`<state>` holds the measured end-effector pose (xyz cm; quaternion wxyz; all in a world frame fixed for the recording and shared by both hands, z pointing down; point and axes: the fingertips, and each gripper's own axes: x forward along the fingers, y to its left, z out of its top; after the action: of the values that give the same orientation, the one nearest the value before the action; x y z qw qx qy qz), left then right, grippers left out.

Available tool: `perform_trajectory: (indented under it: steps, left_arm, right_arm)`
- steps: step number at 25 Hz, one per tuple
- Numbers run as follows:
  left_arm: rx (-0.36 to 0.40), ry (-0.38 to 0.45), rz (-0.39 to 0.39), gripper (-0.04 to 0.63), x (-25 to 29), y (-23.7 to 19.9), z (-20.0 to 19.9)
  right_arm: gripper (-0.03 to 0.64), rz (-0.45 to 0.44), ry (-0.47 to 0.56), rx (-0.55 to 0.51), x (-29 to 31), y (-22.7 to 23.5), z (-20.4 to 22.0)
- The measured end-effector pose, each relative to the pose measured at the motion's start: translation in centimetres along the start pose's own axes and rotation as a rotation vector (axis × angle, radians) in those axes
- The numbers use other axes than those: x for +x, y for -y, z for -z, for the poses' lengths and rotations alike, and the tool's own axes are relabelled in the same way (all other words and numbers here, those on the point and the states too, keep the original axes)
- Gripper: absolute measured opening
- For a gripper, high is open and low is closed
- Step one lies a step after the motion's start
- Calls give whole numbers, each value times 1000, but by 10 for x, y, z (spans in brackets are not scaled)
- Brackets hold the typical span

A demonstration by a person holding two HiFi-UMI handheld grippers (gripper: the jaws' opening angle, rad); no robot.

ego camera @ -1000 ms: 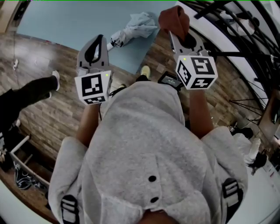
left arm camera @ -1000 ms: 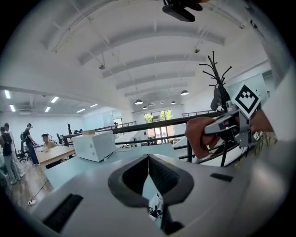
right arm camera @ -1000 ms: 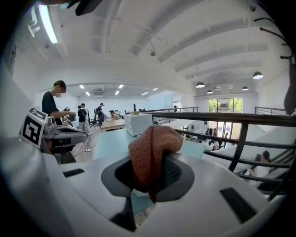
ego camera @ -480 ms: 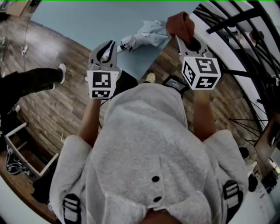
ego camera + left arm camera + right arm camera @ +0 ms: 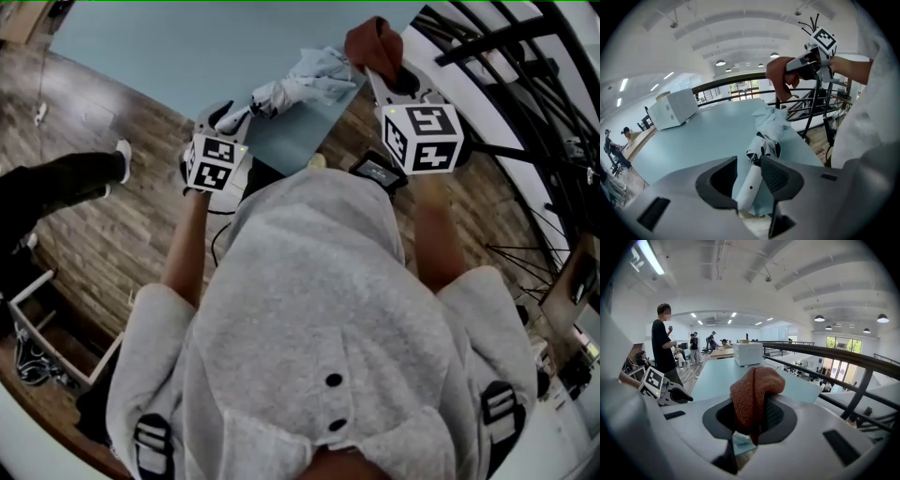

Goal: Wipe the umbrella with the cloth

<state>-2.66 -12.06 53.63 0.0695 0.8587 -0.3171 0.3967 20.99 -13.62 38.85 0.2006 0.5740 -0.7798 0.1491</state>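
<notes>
A folded pale umbrella (image 5: 302,79) lies at the near corner of the light blue table (image 5: 178,47), its white handle (image 5: 750,186) pointing at me. My left gripper (image 5: 228,114) is down at that handle. In the left gripper view its jaws (image 5: 749,165) are opening; the handle lies between them, close to the right one, and is not pinched. My right gripper (image 5: 389,80) hovers right of the umbrella's fabric end. It is shut on a rust-brown cloth (image 5: 754,390), which bulges up over the jaws (image 5: 752,414) and also shows in the head view (image 5: 375,42).
A white box (image 5: 672,110) stands at the table's far end. Black railing bars (image 5: 506,56) run along the right of the table. A person's dark leg (image 5: 66,187) and a white rack (image 5: 47,328) are on the wooden floor at left. People stand far off (image 5: 661,341).
My left gripper has dropped from the air to the table's near corner, and its jaws have gone from shut to open around the umbrella handle. The right gripper with the cloth has shifted slightly.
</notes>
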Motion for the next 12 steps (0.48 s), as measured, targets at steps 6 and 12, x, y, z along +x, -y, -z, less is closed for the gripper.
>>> perform_trajectory:
  steps: [6, 12]
  left_arm:
    - [52, -121, 90, 185, 33, 3, 29]
    - [40, -128, 176, 193, 34, 1, 32]
  right_arm:
    - [75, 2, -70, -21, 28, 6, 7]
    - [75, -7, -148, -28, 54, 3, 18]
